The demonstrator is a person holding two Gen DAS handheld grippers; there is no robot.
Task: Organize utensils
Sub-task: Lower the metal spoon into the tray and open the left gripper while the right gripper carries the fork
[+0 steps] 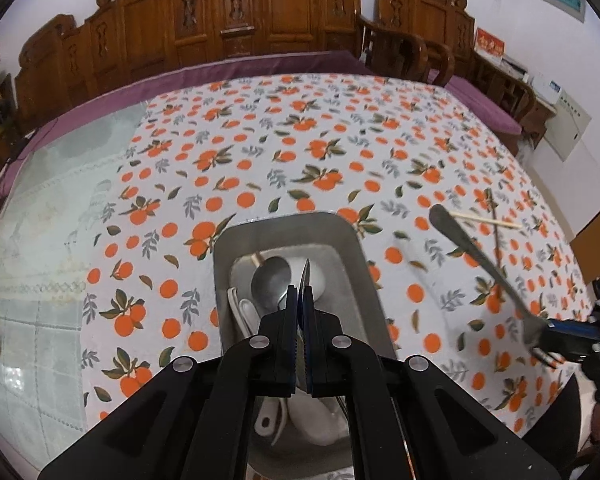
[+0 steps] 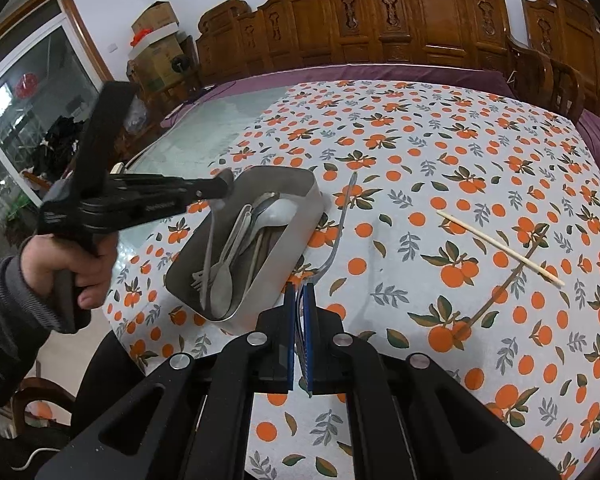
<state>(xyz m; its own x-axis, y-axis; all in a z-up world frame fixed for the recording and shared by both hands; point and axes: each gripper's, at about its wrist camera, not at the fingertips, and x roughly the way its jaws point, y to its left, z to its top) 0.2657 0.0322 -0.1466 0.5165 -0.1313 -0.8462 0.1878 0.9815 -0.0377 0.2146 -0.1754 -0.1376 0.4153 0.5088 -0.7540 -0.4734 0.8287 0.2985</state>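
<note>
A grey metal tray [image 1: 356, 264] [image 2: 300, 216] lies on the orange-print tablecloth and holds several spoons and forks [image 2: 236, 248]. My left gripper [image 1: 299, 300] hovers above the tray, shut on a thin metal utensil whose tip [image 1: 305, 276] sticks up between the pads. It also shows in the right wrist view [image 2: 220, 188] over the tray's far end. My right gripper [image 2: 299, 300] is shut on the tine end of a metal fork [image 2: 342, 220], held in the air right of the tray. The fork also shows in the left wrist view [image 1: 484, 264].
A light wooden chopstick [image 2: 500, 248] [image 1: 486, 220] and a dark chopstick [image 2: 500, 288] lie crossed on the cloth to the right. Carved wooden benches with purple cushions [image 1: 260, 64] ring the table. A bare glass tabletop [image 1: 60, 208] lies left of the cloth.
</note>
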